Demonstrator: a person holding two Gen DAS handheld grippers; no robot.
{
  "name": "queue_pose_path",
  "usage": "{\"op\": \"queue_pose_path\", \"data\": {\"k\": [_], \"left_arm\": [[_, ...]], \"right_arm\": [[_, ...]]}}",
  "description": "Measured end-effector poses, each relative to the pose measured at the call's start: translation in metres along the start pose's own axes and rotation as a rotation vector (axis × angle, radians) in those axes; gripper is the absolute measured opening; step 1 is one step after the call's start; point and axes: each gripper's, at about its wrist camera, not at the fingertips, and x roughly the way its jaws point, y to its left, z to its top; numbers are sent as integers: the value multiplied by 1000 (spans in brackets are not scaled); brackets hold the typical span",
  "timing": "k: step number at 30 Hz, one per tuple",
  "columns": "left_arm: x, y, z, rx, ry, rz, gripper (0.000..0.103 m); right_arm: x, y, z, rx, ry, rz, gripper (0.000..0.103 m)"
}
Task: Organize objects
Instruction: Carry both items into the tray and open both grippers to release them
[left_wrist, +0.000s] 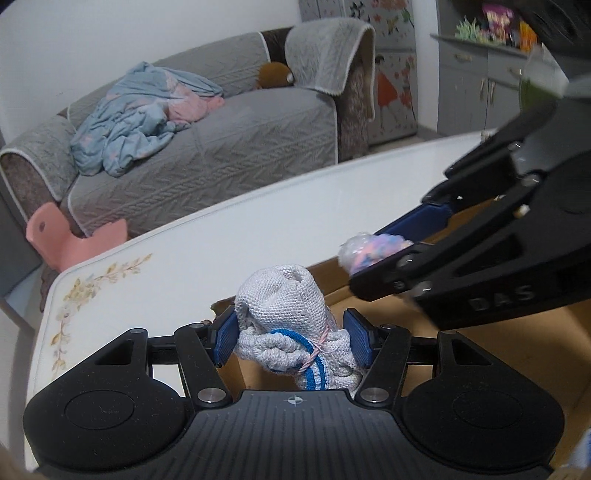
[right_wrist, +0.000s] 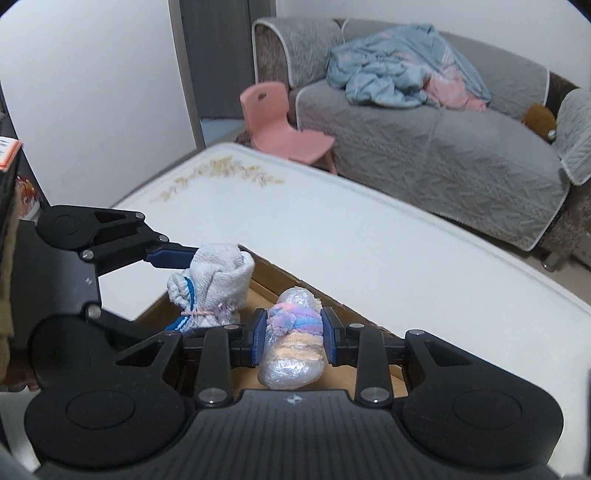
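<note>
My left gripper is shut on a rolled grey-white knit sock bundle with a blue band and a pink string; it also shows in the right wrist view. My right gripper is shut on a plastic-wrapped pastel pink-blue fluffy roll, which also shows in the left wrist view. Both bundles hang above an open cardboard box on the white table. The left gripper is to the left of the right one.
The box's brown inside lies below both grippers. The table has a floral print near its corner. Behind it stand a grey sofa with a blue blanket, a pink child's chair and a grey cabinet.
</note>
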Motion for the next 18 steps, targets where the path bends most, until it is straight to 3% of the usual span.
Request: {"op": "queue_pose_path", "data": {"k": [10,18], "left_arm": [[26,0,-9,42,52,23,67],[30,0,-8,47,65,40,72]], "right_arm": [[33,1,-3,-1,93,3,28],[41,-10,-4,79,116,54,30]]}}
